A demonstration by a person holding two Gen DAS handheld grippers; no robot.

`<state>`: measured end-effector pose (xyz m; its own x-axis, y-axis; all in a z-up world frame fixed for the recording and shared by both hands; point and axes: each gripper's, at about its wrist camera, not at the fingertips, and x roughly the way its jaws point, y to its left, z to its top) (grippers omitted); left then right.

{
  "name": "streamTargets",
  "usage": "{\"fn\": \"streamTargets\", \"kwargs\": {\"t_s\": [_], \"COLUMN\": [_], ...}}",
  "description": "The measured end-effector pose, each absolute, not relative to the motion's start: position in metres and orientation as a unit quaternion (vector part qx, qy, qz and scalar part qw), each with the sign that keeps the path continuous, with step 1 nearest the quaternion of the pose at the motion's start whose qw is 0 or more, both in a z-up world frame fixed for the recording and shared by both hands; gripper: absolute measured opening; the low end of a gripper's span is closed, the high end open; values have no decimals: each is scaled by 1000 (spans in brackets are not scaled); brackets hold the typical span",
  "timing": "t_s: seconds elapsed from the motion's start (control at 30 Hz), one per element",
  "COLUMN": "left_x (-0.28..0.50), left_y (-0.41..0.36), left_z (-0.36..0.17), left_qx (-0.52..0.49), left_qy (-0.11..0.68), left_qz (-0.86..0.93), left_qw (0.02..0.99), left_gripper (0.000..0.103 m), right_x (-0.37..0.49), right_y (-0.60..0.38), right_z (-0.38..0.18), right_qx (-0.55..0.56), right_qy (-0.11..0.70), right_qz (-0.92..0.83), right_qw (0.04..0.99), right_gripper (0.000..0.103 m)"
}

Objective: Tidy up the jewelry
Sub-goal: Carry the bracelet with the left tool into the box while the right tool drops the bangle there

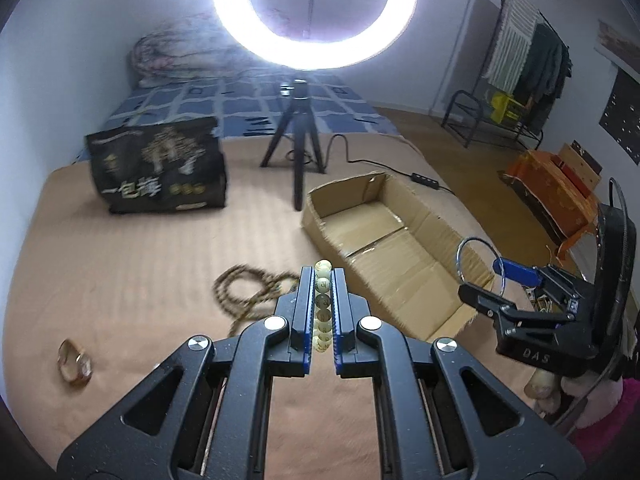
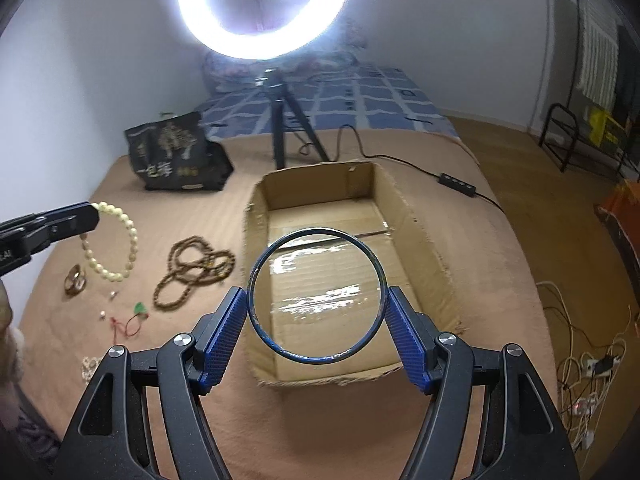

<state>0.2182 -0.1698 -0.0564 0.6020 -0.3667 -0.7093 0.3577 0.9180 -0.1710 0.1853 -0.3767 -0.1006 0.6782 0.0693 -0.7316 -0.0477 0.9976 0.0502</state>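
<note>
My left gripper point(image 1: 323, 276) is shut on a cream bead bracelet point(image 1: 322, 306), which hangs in the air left of the box; the right wrist view shows the same bracelet point(image 2: 120, 240) dangling from the left gripper point(image 2: 94, 214). My right gripper point(image 2: 316, 300) is shut on a thin dark bangle point(image 2: 316, 236), held over the open cardboard box point(image 2: 420, 232). In the left wrist view that bangle point(image 1: 464, 248) and the right gripper point(image 1: 486, 282) stand over the box's point(image 1: 440, 220) near right corner. The box is empty.
On the tan blanket lie a brown bead necklace point(image 2: 192, 268), an amber ring point(image 2: 75, 280), a red cord with a green pendant point(image 2: 134, 316) and small pieces. A black bag point(image 2: 176, 156), a ring light tripod point(image 2: 288, 128) and its cable point(image 2: 456, 180) stand behind.
</note>
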Motion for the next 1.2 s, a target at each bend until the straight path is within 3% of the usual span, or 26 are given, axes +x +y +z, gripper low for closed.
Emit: {"fn": "streamTargets", "kwargs": {"t_s": [0.63, 1.0, 1.1, 1.2], "left_x": [295, 305, 306, 304], "left_y": [-281, -283, -279, -272], "left_z": [-88, -99, -96, -91], "left_qx": [16, 21, 18, 20], "left_qy": [428, 446, 443, 437], "left_qz": [-247, -238, -233, -229], "left_qw": [869, 863, 866, 870], "left_gripper": [5, 6, 13, 13], "right_x": [211, 221, 220, 219], "right_y": [-422, -426, -426, -424], "right_z": [-128, -136, -134, -132], "right_qx": [50, 54, 57, 57], "right_qy": [432, 438, 436, 433], "right_qz": [-23, -36, -35, -36], "right_qw": [900, 897, 897, 899], "right_gripper": [70, 71, 71, 71]}}
